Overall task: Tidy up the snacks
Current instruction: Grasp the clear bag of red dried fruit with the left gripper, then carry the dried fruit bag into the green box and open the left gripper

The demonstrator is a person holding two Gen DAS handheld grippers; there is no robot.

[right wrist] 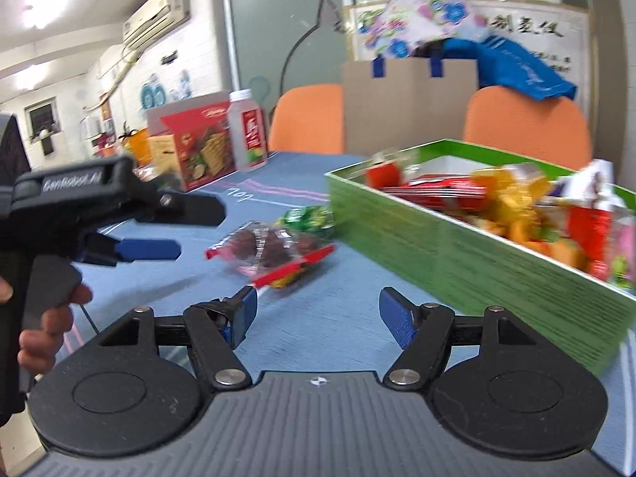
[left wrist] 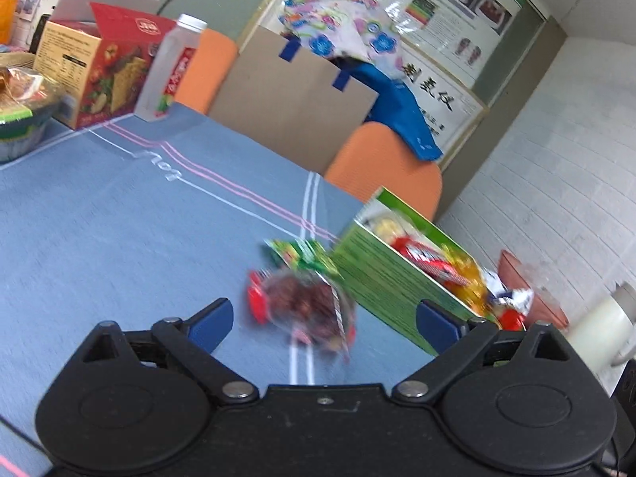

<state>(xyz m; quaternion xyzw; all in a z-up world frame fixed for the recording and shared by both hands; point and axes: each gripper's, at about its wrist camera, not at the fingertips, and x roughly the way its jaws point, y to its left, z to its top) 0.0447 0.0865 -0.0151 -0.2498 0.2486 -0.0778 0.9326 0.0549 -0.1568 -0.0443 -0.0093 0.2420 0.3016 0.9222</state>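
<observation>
We hold our left tool spread wide, gripping nothing, just short of the clear packet of dark red snacks lying on the blue counter. Our right tool is likewise spread and empty. A green-wrapped snack lies beside the packet, next to the green box filled with snacks.

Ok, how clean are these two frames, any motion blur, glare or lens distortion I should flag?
Left wrist view: the clear packet of dark red snacks and the green cardboard box are smeared by motion blur, and the fisheye bends the wall lines. Right wrist view: the same packet and the box contents are blurred, the ceiling light at top left is blown out, while the right gripper stays sharp.
</observation>
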